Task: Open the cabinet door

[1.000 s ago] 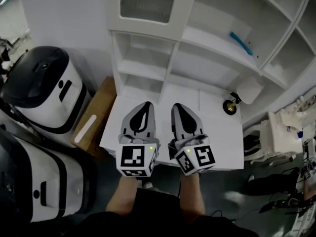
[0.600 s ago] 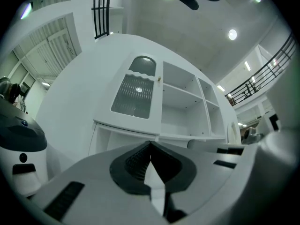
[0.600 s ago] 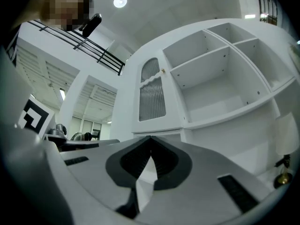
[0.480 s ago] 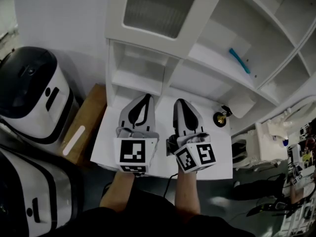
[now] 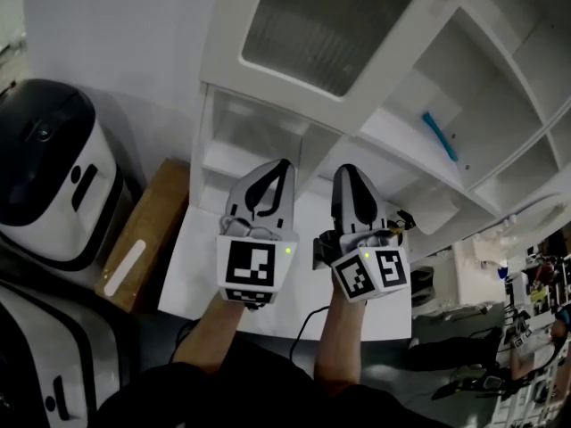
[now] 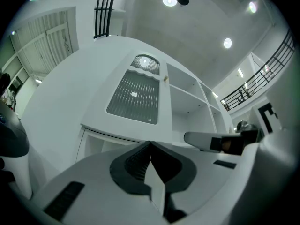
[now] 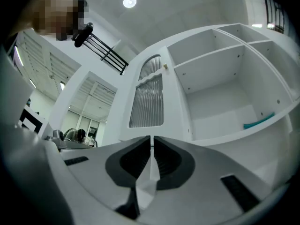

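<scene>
Nothing readable anywhere, honestly: no words, brand names or numbers on anything. The closest thing to print is the black-and-white square patterns on the left cube (image 5: 257, 270) and the right cube (image 5: 370, 275). Those are just blocky marker codes, not letters or digits you could read off.

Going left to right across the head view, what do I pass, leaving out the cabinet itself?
black-and-white machine → cardboard box → left gripper → right gripper → teal object
</scene>
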Tool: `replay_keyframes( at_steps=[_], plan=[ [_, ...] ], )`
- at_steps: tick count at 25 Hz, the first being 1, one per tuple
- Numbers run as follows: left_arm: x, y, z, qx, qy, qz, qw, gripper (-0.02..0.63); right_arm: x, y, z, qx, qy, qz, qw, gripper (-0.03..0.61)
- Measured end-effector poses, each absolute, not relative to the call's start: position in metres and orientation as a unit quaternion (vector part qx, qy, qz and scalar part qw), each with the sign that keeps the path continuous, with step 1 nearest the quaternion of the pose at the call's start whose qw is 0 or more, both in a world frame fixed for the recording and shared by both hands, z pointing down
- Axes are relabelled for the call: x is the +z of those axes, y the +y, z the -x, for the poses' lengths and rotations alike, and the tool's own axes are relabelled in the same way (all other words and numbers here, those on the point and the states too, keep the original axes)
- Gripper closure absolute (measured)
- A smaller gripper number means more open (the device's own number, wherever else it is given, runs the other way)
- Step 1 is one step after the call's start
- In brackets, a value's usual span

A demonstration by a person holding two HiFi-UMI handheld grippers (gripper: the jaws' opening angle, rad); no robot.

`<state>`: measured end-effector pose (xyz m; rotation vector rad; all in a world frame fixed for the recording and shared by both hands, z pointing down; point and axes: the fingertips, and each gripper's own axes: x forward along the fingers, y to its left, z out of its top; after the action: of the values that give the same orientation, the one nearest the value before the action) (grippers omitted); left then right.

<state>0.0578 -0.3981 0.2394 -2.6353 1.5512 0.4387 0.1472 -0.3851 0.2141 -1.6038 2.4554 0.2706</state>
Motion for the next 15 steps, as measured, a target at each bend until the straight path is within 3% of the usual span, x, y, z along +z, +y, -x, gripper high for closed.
replay_keyframes(
  at_steps=[7,15],
  plan=[
    [0.242,-0.43,-0.064,0.163,0.477,0.864,0.015,0.601,0.198,-0.412,-0.138,0.132,0.833,0.531,0.082,0.551],
    [0.245,-0.459,-0.066,0.164,0.481,0.861,0.021,0.601,0.184,-0.441,-0.15,0.141,0.829,0.535,0.083,0.417]
  ],
)
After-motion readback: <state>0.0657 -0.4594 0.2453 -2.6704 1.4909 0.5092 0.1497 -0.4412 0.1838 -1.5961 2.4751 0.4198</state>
